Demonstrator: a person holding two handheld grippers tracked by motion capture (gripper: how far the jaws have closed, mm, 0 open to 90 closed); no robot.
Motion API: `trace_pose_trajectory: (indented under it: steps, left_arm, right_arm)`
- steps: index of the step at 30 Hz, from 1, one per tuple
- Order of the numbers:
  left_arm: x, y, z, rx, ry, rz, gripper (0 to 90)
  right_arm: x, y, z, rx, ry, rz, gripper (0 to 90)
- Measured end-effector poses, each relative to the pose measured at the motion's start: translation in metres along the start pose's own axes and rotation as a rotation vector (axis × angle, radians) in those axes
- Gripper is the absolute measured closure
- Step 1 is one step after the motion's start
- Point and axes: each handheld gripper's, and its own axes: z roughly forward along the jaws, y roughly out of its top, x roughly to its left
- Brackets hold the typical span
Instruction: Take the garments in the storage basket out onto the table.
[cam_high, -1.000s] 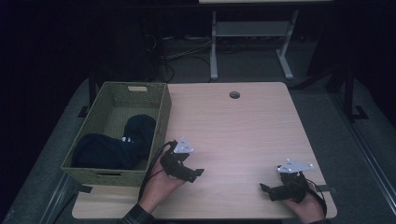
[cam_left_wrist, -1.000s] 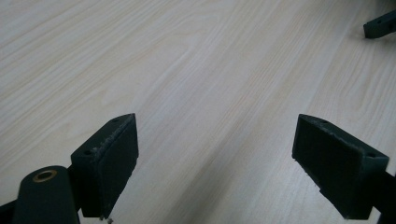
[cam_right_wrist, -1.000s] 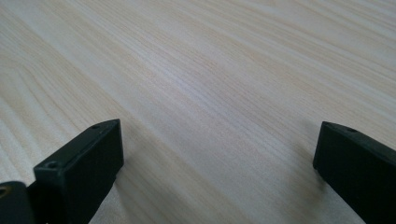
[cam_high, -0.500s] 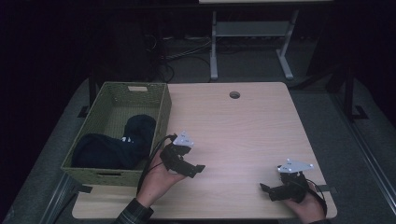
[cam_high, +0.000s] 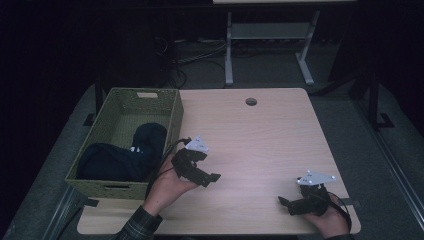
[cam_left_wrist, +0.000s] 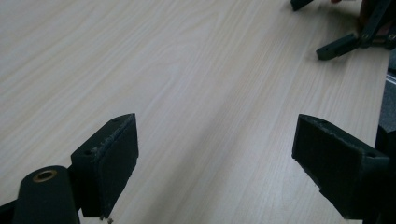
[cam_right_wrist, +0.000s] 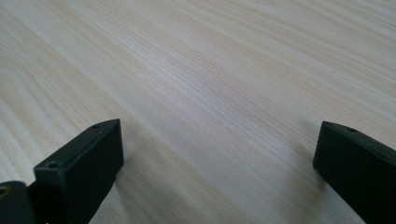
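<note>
Left gripper (cam_high: 197, 167) beside woven basket (cam_high: 172, 117), jaws spread wide and empty over bare worktop (cam_high: 260, 145); right gripper (cam_high: 300, 202) likewise agape near front edge. Dark clothing (cam_high: 117, 160) in basket. Probable step: approach; next, reach into basket and pinch fabric

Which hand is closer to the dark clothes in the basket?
Left. The left tongs hover open beside the basket holding the dark clothes; the right tongs sit at the table's far right edge.

Bare table (cam_high: 260, 145) between both grippers; woven basket (cam_high: 172, 122) wall close along the left gripper (cam_high: 200, 172).
</note>
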Motion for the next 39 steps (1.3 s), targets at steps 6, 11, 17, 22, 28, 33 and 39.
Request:
trace_pose_trajectory:
  steps: [6,11,17,22,28,33,39]
  left_arm:
    - [0.012,0.007,-0.009,-0.004,-0.006,0.011,14.6]
    - [0.023,0.008,-0.016,-0.012,-0.001,0.006,14.6]
    - [0.028,0.008,-0.028,-0.012,0.001,0.01,14.6]
    - [0.029,0.007,-0.036,-0.002,0.0,0.015,14.6]
    - [0.034,0.006,-0.05,0.007,0.017,0.023,14.7]
    - [0.04,0.002,-0.063,0.009,0.047,0.011,14.7]
    - [0.048,-0.005,-0.079,0.007,0.081,-0.005,14.7]
  right_arm:
    - [0.0,0.0,0.0,0.001,-0.003,0.001,1.5]
    - [0.0,0.0,0.0,0.0,-0.003,0.001,1.5]
    - [0.0,0.0,0.0,0.0,-0.003,0.001,1.5]
    - [0.0,0.0,0.0,0.0,-0.003,0.001,1.5]
    - [0.0,0.0,0.0,0.0,-0.001,0.0,1.5]
    - [0.0,0.0,0.0,0.0,-0.002,0.001,1.6]
    - [0.0,0.0,0.0,0.0,-0.002,0.001,1.6]
